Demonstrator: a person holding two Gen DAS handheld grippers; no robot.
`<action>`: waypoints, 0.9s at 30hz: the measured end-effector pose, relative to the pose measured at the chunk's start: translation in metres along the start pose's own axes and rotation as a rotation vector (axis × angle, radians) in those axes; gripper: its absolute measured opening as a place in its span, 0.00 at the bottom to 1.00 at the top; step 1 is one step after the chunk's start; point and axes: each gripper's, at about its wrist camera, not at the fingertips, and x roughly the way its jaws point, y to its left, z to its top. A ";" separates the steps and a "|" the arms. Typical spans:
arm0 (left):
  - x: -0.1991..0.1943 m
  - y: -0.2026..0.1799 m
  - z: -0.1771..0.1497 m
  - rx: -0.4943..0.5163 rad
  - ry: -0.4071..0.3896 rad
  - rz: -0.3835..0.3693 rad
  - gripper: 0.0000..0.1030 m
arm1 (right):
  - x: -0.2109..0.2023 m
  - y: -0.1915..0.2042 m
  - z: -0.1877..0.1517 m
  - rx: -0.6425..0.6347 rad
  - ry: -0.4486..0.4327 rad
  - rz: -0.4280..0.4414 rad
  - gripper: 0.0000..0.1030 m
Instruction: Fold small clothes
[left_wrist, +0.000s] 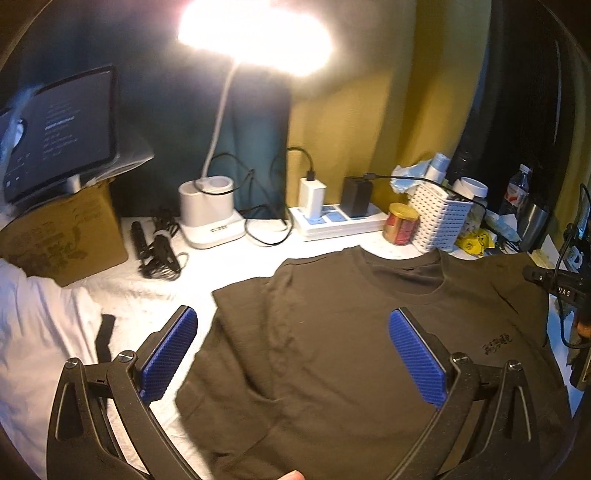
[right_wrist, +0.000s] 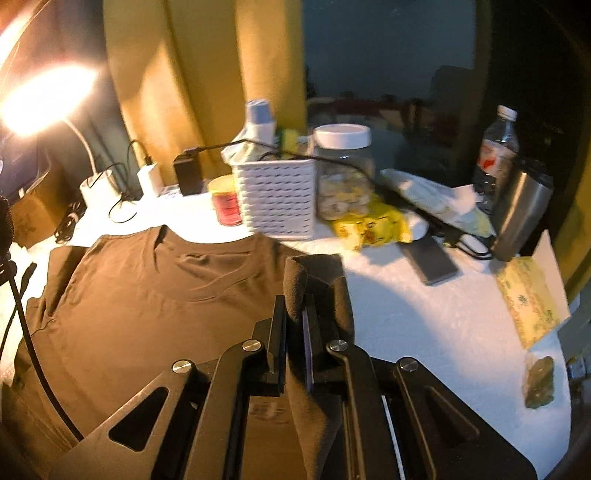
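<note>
The right hand-held gripper (right_wrist: 295, 314) is pinching a raised fold of the brown T-shirt (right_wrist: 147, 295) on the table (right_wrist: 424, 314), while the left hand-held gripper (left_wrist: 293, 321) is hovering wide apart above it.

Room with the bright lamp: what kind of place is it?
Probably a home desk or bedroom corner: a desk lamp, a power strip with chargers, a snack jar, and a brown T-shirt spread for folding.
</note>
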 end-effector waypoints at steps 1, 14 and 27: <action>0.000 0.005 -0.001 -0.004 0.001 0.003 0.99 | 0.003 0.005 0.000 -0.002 0.006 0.003 0.08; 0.006 0.043 -0.012 -0.048 0.028 0.023 0.99 | 0.048 0.043 -0.014 0.029 0.104 0.024 0.08; 0.002 0.022 -0.020 -0.043 0.057 -0.004 0.99 | 0.040 0.050 -0.031 0.055 0.098 0.192 0.57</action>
